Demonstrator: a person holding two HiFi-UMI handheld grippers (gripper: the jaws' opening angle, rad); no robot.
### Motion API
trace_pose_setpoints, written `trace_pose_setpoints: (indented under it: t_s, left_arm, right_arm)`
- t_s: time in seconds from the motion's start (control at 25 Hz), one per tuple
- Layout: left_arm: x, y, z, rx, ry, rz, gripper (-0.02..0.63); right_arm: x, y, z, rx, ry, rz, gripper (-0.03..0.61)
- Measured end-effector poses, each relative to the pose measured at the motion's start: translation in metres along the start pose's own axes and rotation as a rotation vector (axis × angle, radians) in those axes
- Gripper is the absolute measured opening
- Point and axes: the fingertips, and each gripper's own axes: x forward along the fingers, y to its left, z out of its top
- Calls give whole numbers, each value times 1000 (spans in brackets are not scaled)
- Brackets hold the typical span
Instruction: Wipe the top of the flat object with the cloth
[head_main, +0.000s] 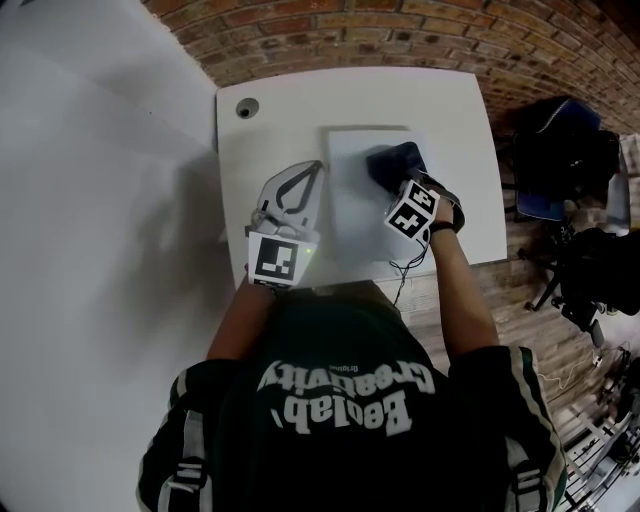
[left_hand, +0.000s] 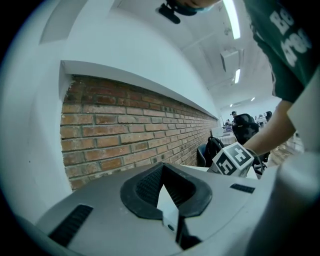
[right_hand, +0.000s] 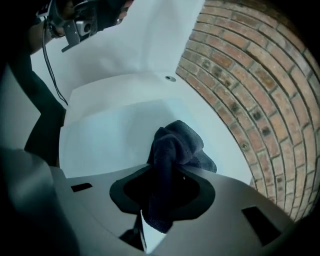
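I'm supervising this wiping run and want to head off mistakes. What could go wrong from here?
1. The dark cloth is bunched in the right tongs, so only a small wad meets the flat white board. Parts may go unwiped, or the cloth may pull free.
2. The left tongs sit shut beside the board's left edge, not clearly pressing it, so the board might slide on the white table.

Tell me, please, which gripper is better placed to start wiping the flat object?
Right. The right gripper is shut on the dark cloth, which lies on the flat object. The left gripper, shut and empty, is beside it over the white table.
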Motion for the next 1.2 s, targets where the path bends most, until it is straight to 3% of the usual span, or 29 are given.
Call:
trace_pose_setpoints:
  t_s: [0.16, 0.28, 0.4, 0.52, 0.76, 0.92, 1.08, 1.2]
  left_arm:
    - [3, -8, 2, 4, -1, -19, -5]
    - [2, -9, 3, 0, 0, -20, -5]
    - [2, -7, 0, -13, -2, -11, -5]
    - [0, -4, 0, -11, 3, -4, -5]
    - [-5, 0, 0, -2, 8, 10, -5]
    - [-7, 6, -1, -18, 14, 25, -5]
    - [-6, 7, -7, -6, 24, 20, -5]
    - [-3, 2, -9, -19, 22, 14, -5]
  right_arm:
    - [-7, -18, -44, 105, 39, -26, 83]
    - [-11, -23, -53, 155, 37, -36, 83]
    - [-22, -24, -34, 108, 15, -70, 84]
    - [-39, -9, 15, 56, -87, -64, 84]
    - [-31, 74, 88, -100, -184, 102, 84]
    - [-10, 102, 90, -149, -148, 125, 84]
    - [-10, 95, 86, -111, -155, 129, 84]
    - [-11, 80, 59, -82, -114, 101, 84]
